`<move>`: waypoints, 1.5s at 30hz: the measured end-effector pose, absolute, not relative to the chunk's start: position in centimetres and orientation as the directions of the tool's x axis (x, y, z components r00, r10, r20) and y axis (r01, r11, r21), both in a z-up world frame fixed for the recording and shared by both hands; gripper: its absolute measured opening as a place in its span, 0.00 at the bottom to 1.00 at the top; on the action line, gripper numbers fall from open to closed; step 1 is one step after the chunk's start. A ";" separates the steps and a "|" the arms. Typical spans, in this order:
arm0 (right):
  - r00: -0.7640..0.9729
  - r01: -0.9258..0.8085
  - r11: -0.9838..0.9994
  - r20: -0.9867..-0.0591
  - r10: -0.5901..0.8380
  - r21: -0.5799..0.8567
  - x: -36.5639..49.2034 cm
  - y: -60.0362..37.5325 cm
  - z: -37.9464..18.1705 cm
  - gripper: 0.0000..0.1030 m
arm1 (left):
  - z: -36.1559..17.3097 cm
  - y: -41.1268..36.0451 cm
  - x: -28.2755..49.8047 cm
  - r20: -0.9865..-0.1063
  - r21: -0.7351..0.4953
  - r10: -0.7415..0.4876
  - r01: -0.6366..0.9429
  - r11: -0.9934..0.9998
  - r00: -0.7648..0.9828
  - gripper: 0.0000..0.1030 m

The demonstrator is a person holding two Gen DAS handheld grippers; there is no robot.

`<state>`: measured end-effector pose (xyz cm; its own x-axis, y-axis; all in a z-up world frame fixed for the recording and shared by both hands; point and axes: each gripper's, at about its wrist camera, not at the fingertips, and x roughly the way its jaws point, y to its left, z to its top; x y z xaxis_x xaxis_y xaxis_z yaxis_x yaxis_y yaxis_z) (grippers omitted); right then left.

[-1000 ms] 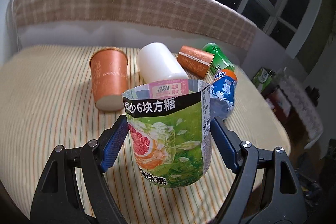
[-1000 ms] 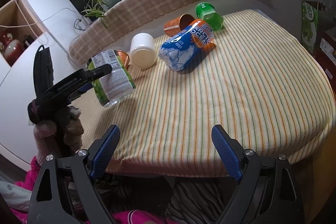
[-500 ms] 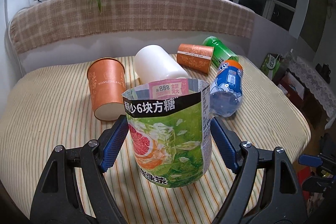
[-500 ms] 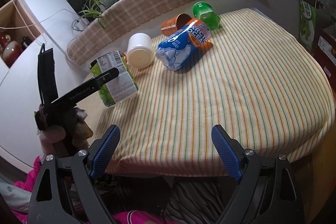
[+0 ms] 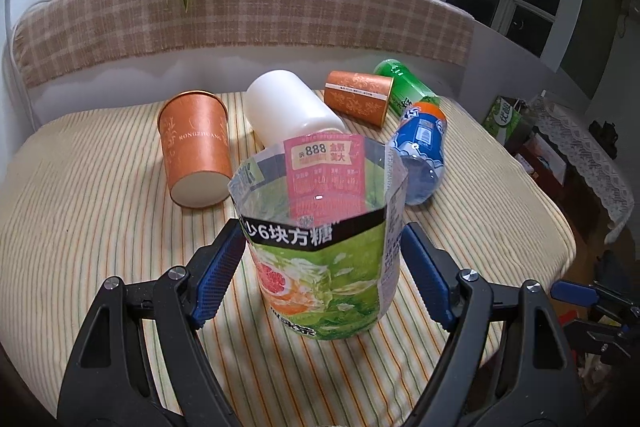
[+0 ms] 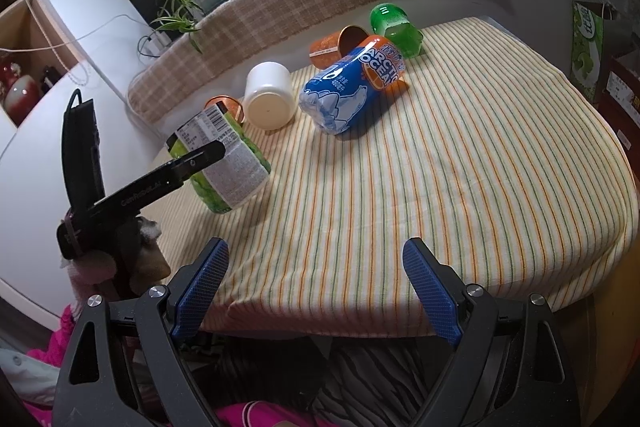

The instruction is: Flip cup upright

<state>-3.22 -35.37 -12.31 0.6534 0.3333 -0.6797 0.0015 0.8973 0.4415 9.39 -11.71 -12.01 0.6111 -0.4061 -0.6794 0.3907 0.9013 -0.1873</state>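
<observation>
Two orange cups (image 5: 195, 146) (image 5: 357, 97) lie tipped; left tongs (image 5: 322, 275) grip the green cup (image 5: 320, 247), right tongs (image 6: 316, 291) gape empty.

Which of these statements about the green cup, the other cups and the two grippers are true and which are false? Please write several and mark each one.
1. The green cup sits between the left gripper fingers, open end up. True.
2. The right gripper holds the blue bottle. False: it is open and empty near the table edge; the bottle lies farther back on the cloth.
3. The white cup lies on its side. True.
4. The nearer orange cup stands with its mouth up. False: it lies tipped, its closed bottom toward the left camera.
5. The green bottle stands upright. False: it lies on its side behind the blue bottle.
</observation>
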 end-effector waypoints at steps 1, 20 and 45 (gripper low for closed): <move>0.653 0.000 0.897 -0.680 0.334 0.441 -3.2 -35.3 -12.3 0.87 | -12.0 -11.7 9.3 -0.680 -0.189 -0.407 0.391 0.901 0.609 0.79; 0.677 -0.042 0.904 -0.654 0.339 0.425 -3.5 -34.4 -11.2 0.87 | -13.9 -10.9 7.1 -0.741 -0.277 -0.462 0.404 0.872 0.487 0.83; 0.930 0.018 0.992 -0.367 0.028 0.121 -4.6 -30.9 -3.5 0.99 | -1.3 -4.3 -1.8 -0.355 -0.077 -0.227 0.214 0.974 0.907 0.99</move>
